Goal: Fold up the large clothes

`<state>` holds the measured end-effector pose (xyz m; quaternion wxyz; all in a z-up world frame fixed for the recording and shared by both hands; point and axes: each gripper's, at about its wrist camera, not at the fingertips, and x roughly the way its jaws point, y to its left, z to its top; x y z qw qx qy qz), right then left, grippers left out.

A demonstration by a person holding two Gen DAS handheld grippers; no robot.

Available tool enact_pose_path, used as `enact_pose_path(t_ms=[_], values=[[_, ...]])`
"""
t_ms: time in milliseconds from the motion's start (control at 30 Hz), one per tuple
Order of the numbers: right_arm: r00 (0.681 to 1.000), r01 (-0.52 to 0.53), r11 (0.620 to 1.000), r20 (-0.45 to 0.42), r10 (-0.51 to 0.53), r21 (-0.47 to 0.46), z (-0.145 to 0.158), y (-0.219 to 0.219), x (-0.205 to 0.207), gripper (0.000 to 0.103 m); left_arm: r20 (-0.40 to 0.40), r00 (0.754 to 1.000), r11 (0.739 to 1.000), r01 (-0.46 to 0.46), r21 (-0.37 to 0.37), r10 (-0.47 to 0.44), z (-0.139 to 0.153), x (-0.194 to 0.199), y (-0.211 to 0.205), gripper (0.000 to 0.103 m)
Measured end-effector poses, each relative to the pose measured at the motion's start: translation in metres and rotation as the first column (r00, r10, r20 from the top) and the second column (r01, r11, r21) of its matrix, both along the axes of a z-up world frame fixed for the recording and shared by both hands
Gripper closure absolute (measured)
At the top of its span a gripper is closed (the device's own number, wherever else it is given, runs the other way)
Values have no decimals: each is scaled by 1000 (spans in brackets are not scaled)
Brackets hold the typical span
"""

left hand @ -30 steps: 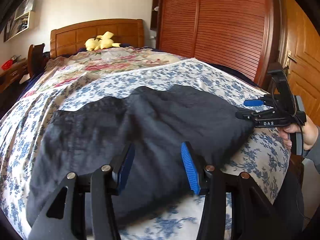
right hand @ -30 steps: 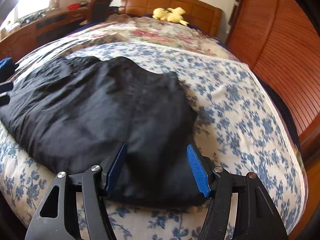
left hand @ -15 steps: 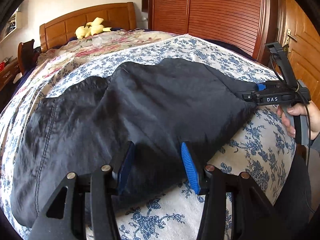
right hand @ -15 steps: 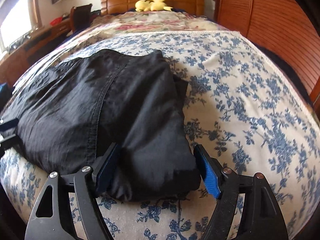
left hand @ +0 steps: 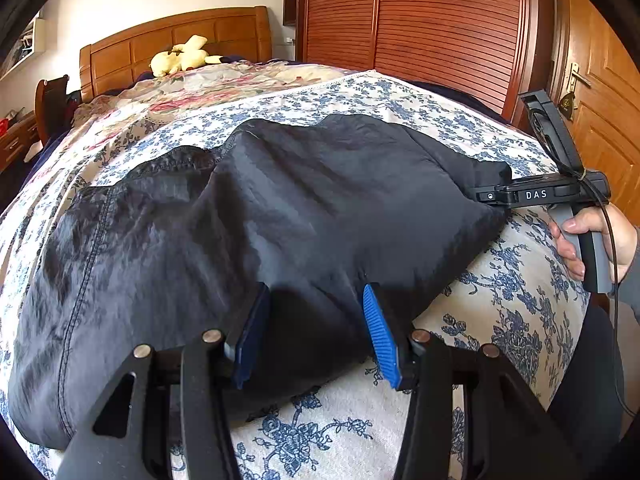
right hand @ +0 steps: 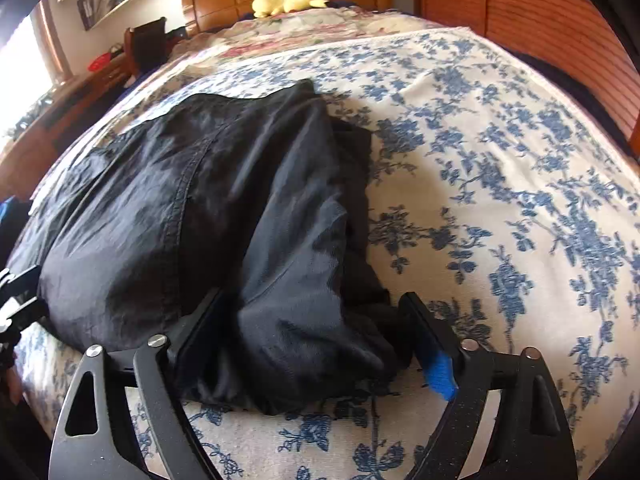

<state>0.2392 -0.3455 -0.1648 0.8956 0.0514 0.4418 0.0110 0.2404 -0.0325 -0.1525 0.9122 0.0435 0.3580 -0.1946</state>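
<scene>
Where garment point(right hand: 208, 216) ends, bare bedspread point(right hand: 500, 184)

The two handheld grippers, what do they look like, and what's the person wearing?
Each gripper, left and right, has black, cut-out fingers with silver rivets and ribbed blue pads. Seen side-on in the left wrist view, the right gripper has a black body lettered DAS in white, a grey handle, a thin black cable and an upright black mount. The hand on it emerges from a grey sleeve.

Slightly glossy black cloth garment point(left hand: 280, 208) on matt floral cotton bedspread point(left hand: 500, 292)
</scene>
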Motion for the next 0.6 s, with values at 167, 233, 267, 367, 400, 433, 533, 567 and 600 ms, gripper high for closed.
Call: enact_pose_path(t_ms=[167, 233, 267, 367, 400, 433, 533, 567, 600], values=[[998, -54, 997, -12, 55, 63, 0, 4, -2, 53, 0, 1000, 1000, 8, -1, -8, 1, 0, 1, 55], [997, -76, 995, -24, 78, 68, 0, 10, -2, 62, 1, 1000, 1000, 9, -2, -9, 1, -1, 2, 55], [996, -87, 994, -23, 88, 64, 1, 12, -2, 69, 1, 1000, 1000, 8, -1, -8, 1, 0, 1, 55], [991, -132, 990, -3, 132, -40, 11, 26, -7, 80, 3, 1000, 1000, 4, 5, -4, 3, -1, 2, 55], [990, -138, 989, 5, 138, -60, 14, 29, -11, 82, 5, 1000, 1000, 2, 10, -2, 5, -2, 3, 55], [990, -141, 988, 16, 143, -69, 20, 31, -15, 82, 10, 1000, 1000, -1, 12, 0, 6, -3, 4, 55], [986, -150, 985, 58, 155, -89, 35, 30, -27, 86, 25, 1000, 1000, -7, 2, 7, 12, -8, 11, 55], [985, -156, 984, 59, 162, -91, 40, 29, -29, 88, 29, 1000, 1000, -10, -4, 10, 15, -9, 14, 55], [984, -164, 981, 56, 170, -102, 44, 30, -32, 89, 33, 999, 1000, -13, -7, 13, 17, -11, 17, 55]])
